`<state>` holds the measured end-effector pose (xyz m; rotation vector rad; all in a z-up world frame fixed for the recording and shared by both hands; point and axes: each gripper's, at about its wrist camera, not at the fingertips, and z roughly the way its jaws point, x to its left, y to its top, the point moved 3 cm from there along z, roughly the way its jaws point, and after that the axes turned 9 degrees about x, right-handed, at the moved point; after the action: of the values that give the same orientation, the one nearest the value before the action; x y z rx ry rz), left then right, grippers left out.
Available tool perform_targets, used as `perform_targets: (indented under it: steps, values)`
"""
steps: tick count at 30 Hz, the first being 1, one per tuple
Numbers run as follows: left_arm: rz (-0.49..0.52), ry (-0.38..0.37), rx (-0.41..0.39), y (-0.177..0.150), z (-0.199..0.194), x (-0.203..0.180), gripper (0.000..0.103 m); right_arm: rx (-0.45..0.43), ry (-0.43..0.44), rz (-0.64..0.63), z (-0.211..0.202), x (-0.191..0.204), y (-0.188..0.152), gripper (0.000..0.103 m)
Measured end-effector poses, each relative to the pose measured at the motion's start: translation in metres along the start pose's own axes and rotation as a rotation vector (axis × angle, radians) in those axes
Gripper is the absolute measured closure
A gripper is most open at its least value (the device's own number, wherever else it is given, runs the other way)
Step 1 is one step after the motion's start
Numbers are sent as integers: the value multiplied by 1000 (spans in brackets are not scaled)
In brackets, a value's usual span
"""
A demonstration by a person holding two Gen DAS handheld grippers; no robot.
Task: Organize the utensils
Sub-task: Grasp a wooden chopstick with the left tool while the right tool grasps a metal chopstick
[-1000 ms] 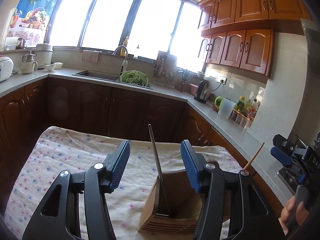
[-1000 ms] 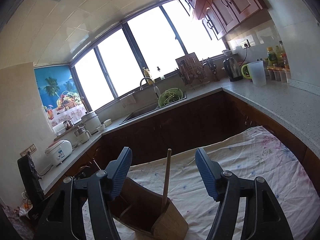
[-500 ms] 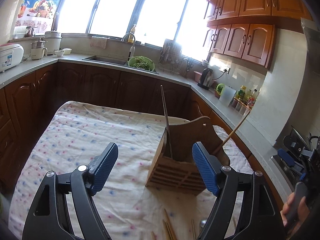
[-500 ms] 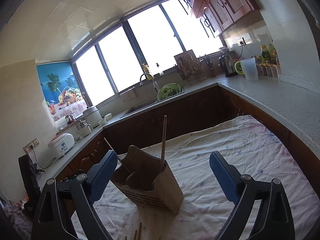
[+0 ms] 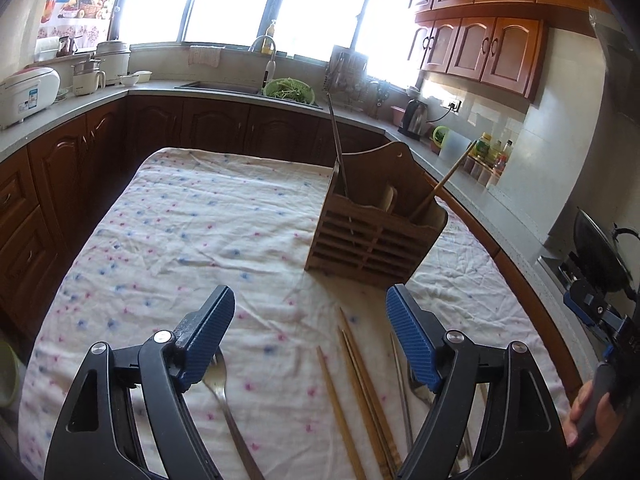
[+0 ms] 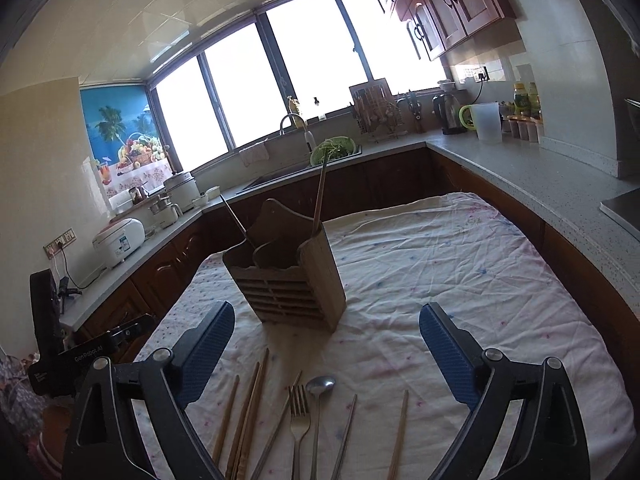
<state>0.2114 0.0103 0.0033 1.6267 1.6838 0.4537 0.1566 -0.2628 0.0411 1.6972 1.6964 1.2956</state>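
A slatted wooden utensil holder [image 5: 376, 232] [image 6: 288, 276] stands on the flowered cloth. A metal chopstick [image 5: 336, 140] leans in one compartment and a wooden chopstick [image 5: 452, 176] in another. Loose on the cloth in front of it lie a fork [image 6: 298, 412], a spoon [image 6: 320, 386], wooden chopsticks [image 6: 248, 408] [image 5: 360, 376] and a metal chopstick [image 6: 346, 432]. My left gripper [image 5: 309, 294] is open above a second fork [image 5: 224, 392] and the chopsticks, short of the holder. My right gripper [image 6: 328, 310] is open wide over the fork and spoon, holding nothing.
The cloth-covered table [image 5: 180, 220] is ringed by dark wood cabinets and a grey counter [image 6: 520, 168]. On the counter are a rice cooker [image 5: 24, 92], a sink with a green colander [image 5: 288, 90], a kettle [image 6: 448, 118] and a wok [image 5: 600, 256] at the right.
Both grippers have drawn back from the holder and sunk toward the cloth, and their jaws have widened. The loose utensils have come into view below them.
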Motion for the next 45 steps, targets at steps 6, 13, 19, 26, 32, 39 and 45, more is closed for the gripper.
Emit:
perform_targets:
  steps: [6,13,19,26,32,39,45]
  values:
    - [-7,12,65,-30,0,4,23,42,-21,8,-6,-5,-34,8]
    - [-22,26,122,-49,6,7,23,92,-25,-2,-4,-8,-53,13]
    - [7,24,145,-47,11,-2,23,120,-26,4,0,-10,-56,25]
    - [35,20,210,-49,31,-10,27,181,-32,-5,15,-8,-59,49]
    - [63,13,269,-48,48,-17,44,256,-32,-5,35,-8,-64,67]
    - [73,14,355,-51,75,-21,67,365,-36,-26,71,-5,-72,83]
    - [80,20,404,-49,95,-23,73,441,-56,-24,102,-10,-78,86]
